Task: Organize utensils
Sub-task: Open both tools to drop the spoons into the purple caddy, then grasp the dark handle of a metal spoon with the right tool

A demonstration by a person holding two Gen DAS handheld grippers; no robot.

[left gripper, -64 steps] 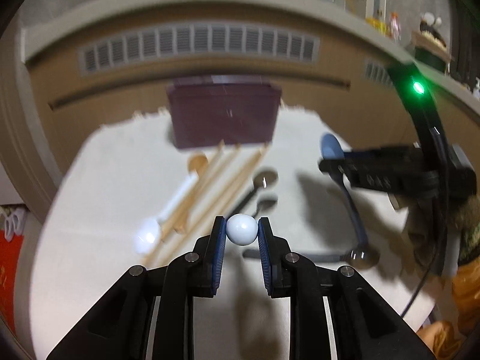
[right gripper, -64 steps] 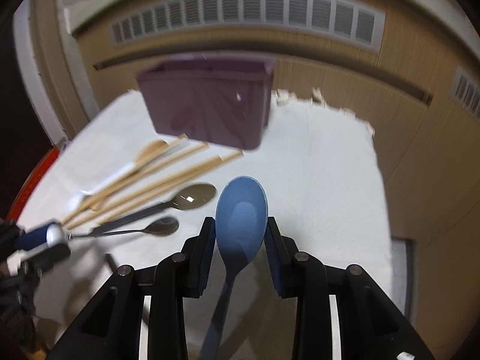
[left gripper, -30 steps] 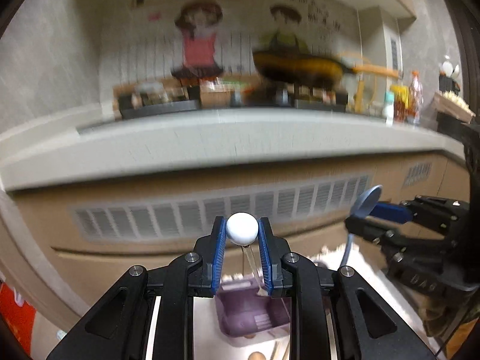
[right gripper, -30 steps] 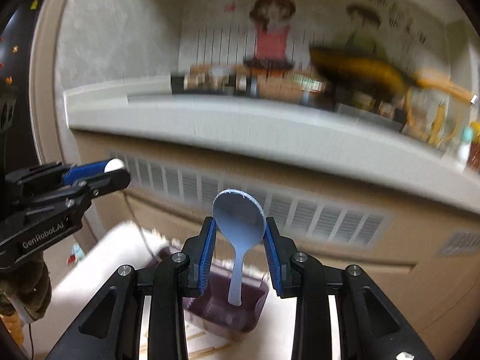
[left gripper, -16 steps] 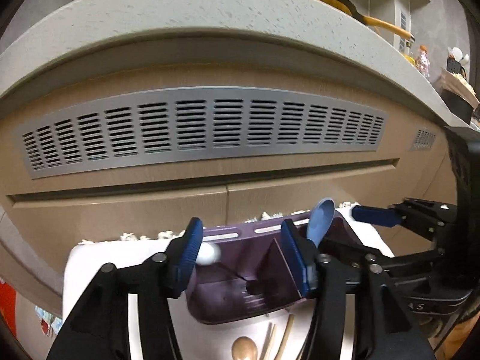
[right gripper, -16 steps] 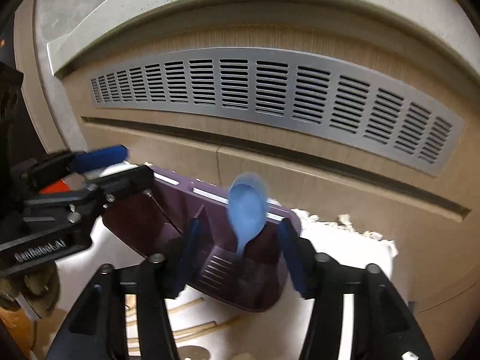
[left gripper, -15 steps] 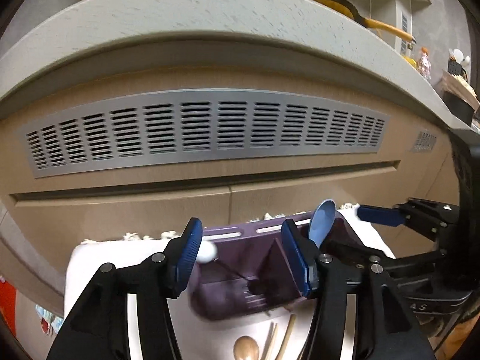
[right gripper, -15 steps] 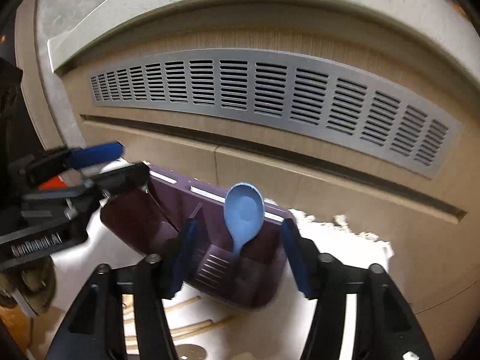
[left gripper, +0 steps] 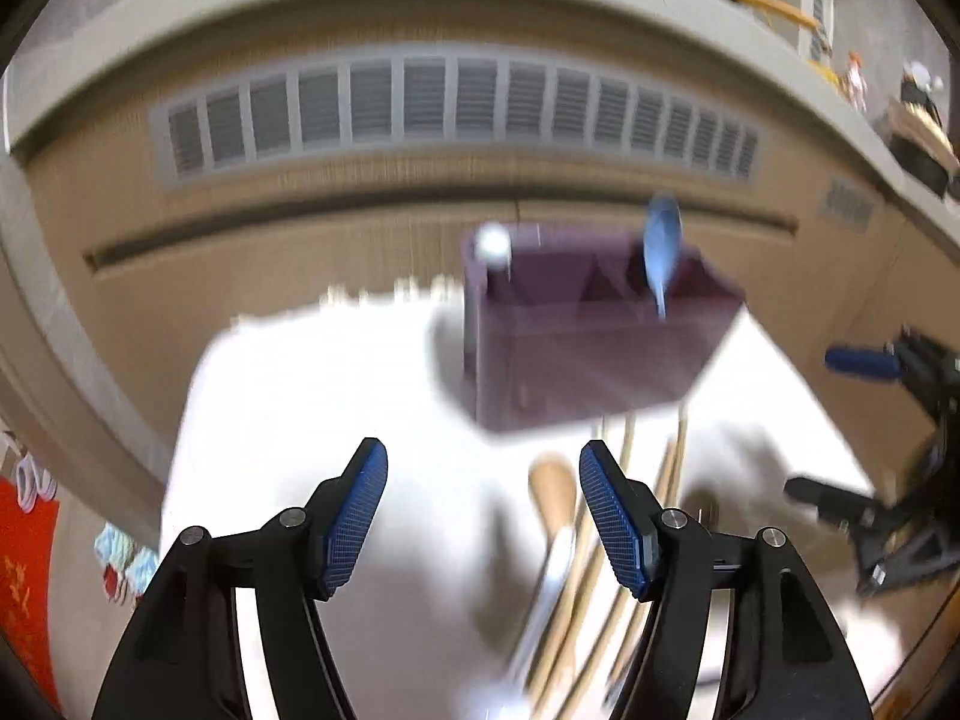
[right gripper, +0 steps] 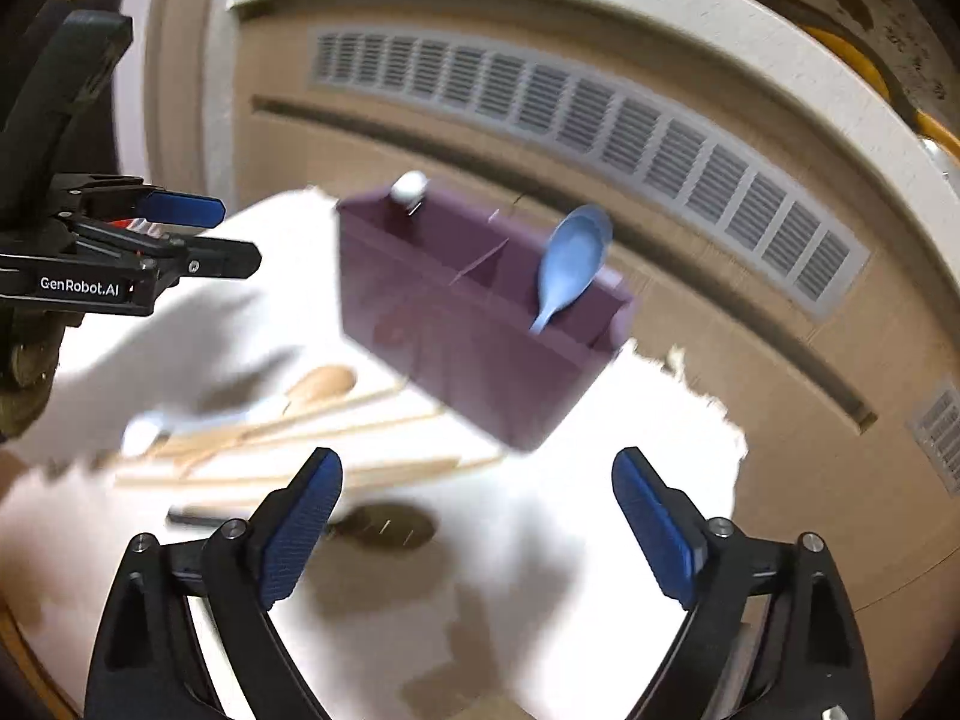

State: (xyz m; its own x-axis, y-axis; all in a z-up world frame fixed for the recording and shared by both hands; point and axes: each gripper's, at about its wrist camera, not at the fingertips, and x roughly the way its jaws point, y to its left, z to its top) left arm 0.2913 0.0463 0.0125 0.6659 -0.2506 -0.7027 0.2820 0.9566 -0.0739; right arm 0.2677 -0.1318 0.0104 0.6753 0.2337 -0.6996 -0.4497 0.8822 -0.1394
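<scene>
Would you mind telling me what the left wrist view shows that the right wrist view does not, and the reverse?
Only the left wrist view shows the red panel at its left edge and the left hand-held gripper head-on, jaws opening, nothing between them.

Only the right wrist view shows a dark metal spoon bowl on the white cloth and the right hand-held gripper head-on, jaws opening, also empty.

Both show the purple utensil caddy holding the blue spoon and a white-tipped utensil, plus the wooden spoon.

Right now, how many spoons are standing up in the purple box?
2: the white-tipped spoon at the left end of the purple box, the blue spoon at its right end. Others could hide inside.
</scene>
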